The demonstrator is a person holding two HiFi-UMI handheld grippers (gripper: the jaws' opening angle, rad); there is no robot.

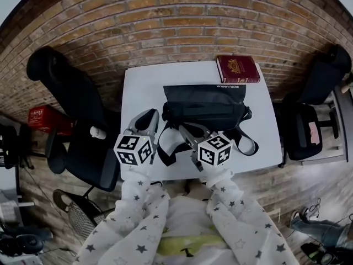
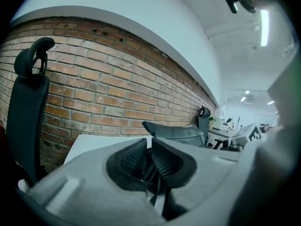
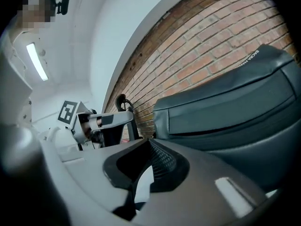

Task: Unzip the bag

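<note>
While a book (image 1: 237, 69) lies beyond the bag (image 1: 204, 106), left hand-held gripper (image 2: 149, 146) gapes narrowly; right hand-held gripper (image 3: 149, 146) is closed.

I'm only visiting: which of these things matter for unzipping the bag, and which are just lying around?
For the job: black bag; left gripper; right gripper.

Lying about: red book at the far corner of the white table; left office chair; right office chair; red box on the floor.

surface: white table (image 1: 140, 93) | centre: black bag (image 1: 204, 106) | back-right corner: red book (image 1: 237, 69), just behind the bag
</note>
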